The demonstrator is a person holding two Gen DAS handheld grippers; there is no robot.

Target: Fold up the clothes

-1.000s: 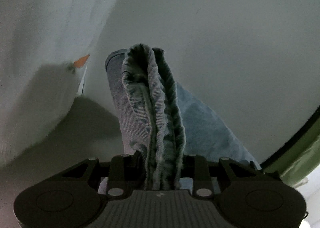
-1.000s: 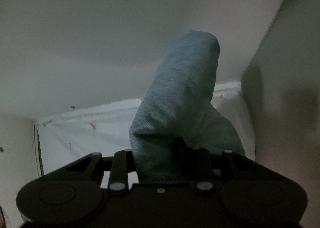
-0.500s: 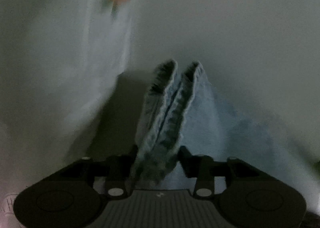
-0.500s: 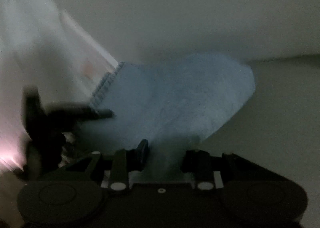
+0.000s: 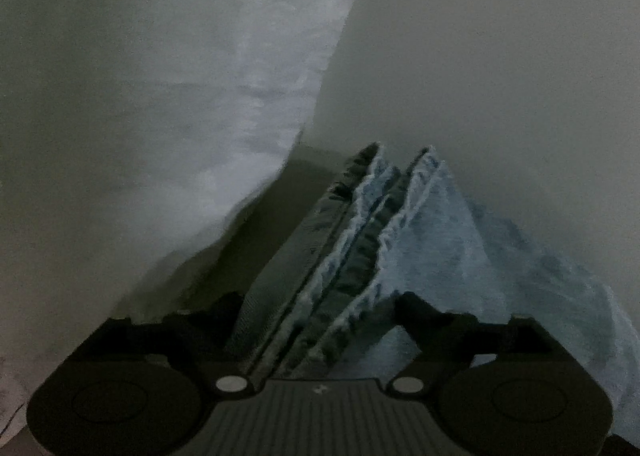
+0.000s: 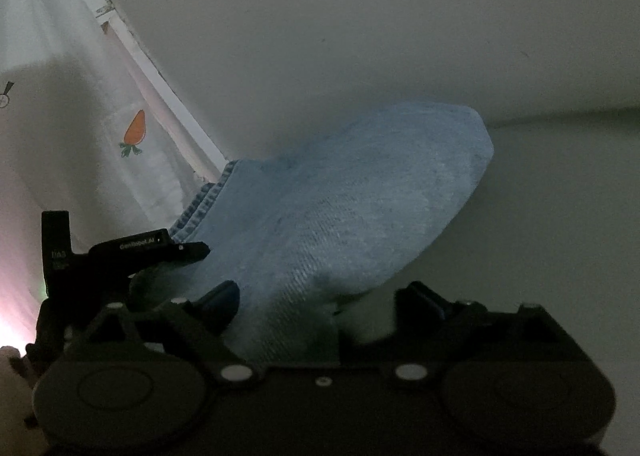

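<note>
Left wrist view: left claw [image 5: 320,320] pinches stacked denim garment [image 5: 440,256] hems. Right wrist view: right claw [image 6: 316,312] grips a denim fold beside carrot-print fabric [image 6: 80,104].

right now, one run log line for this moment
step: fold, mid-lift | left gripper: shut on denim hem | right gripper: shut on denim | backdrop: carrot-print cloth

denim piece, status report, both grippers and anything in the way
Left gripper shut on denim piece at its frayed hem. Right gripper shut on the same cloth. Denim lifted, facing wall and carrot-print curtain. Nothing seen blocking.
</note>
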